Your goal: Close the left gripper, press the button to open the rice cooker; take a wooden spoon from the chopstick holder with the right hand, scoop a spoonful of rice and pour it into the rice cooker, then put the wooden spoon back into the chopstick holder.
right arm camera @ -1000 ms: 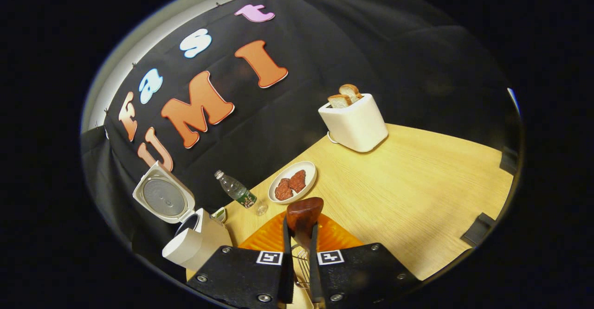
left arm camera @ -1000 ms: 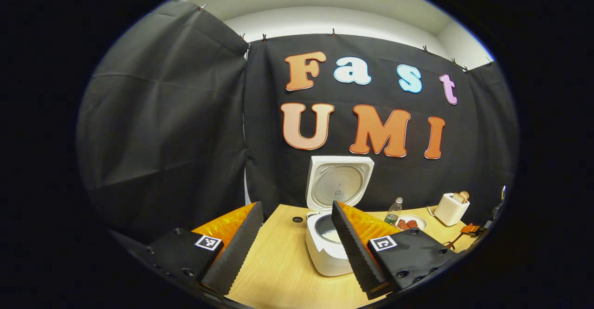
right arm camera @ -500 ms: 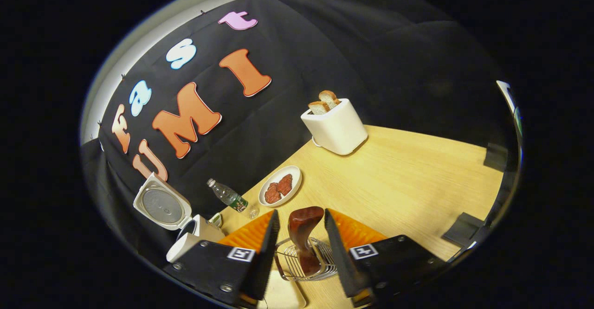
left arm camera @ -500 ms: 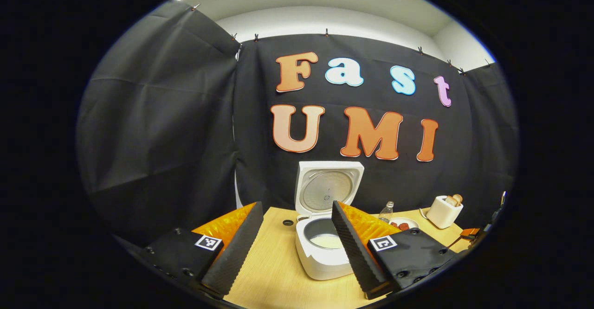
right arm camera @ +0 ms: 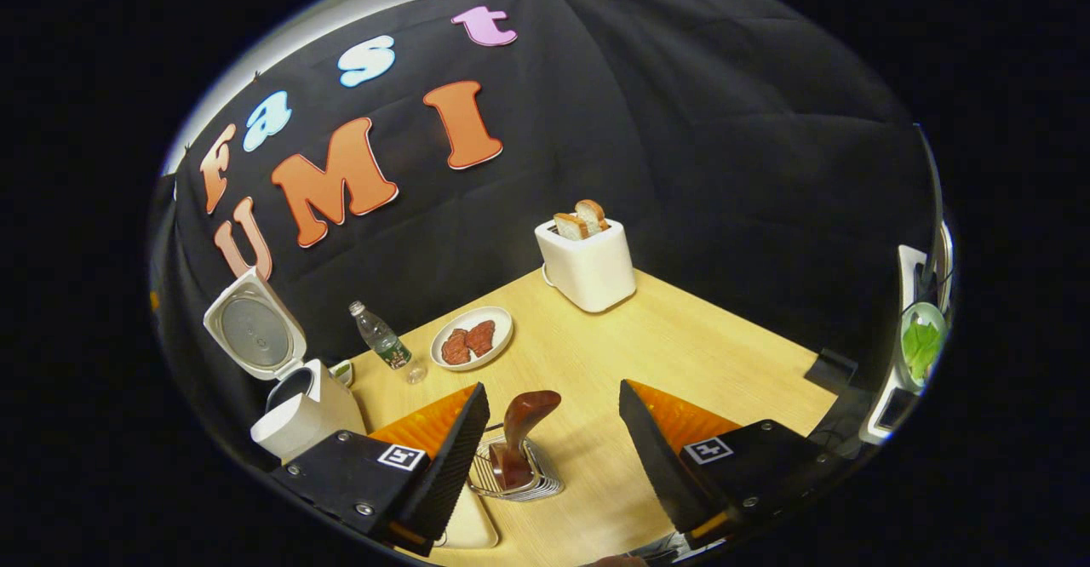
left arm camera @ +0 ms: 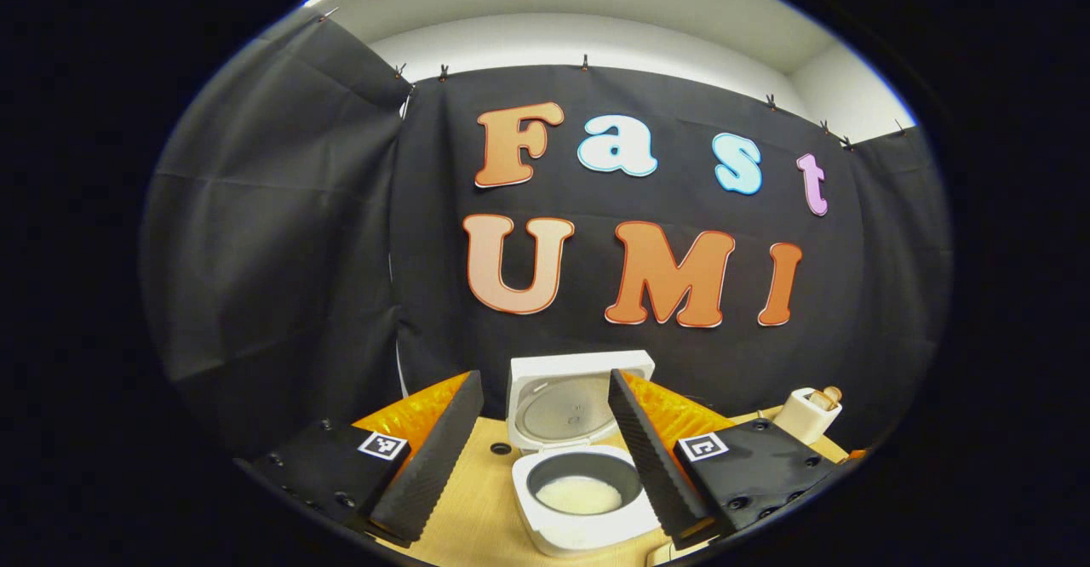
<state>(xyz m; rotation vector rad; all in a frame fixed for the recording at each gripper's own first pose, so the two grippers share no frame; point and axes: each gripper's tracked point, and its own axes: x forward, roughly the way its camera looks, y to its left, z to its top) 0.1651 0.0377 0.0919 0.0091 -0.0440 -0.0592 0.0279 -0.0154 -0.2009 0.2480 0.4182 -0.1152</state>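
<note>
The white rice cooker [left arm camera: 579, 512] stands open on the wooden table with its lid [left arm camera: 562, 401] tipped up and white rice in the pot. My left gripper [left arm camera: 536, 452] is open in front of it, holding nothing. In the right gripper view the dark wooden spoon [right arm camera: 521, 431] stands in the wire chopstick holder [right arm camera: 519, 478], bowl end up. My right gripper [right arm camera: 549, 456] is open, raised above the holder with the spoon free between its fingers. The rice cooker [right arm camera: 298, 414] sits at the far left there, lid [right arm camera: 254, 335] up.
A white toaster [right arm camera: 588, 265] with bread slices stands at the back of the table [right arm camera: 681, 354]. A plate of meat [right arm camera: 471, 337] and a small water bottle [right arm camera: 383, 346] lie near the cooker. A pale tray [right arm camera: 468, 529] sits under the holder. Greens [right arm camera: 920, 341] show at the far right.
My right gripper let go of the spoon, opened wide and drew back from the holder. The left gripper view tilted upward, so the cooker sits lower in it.
</note>
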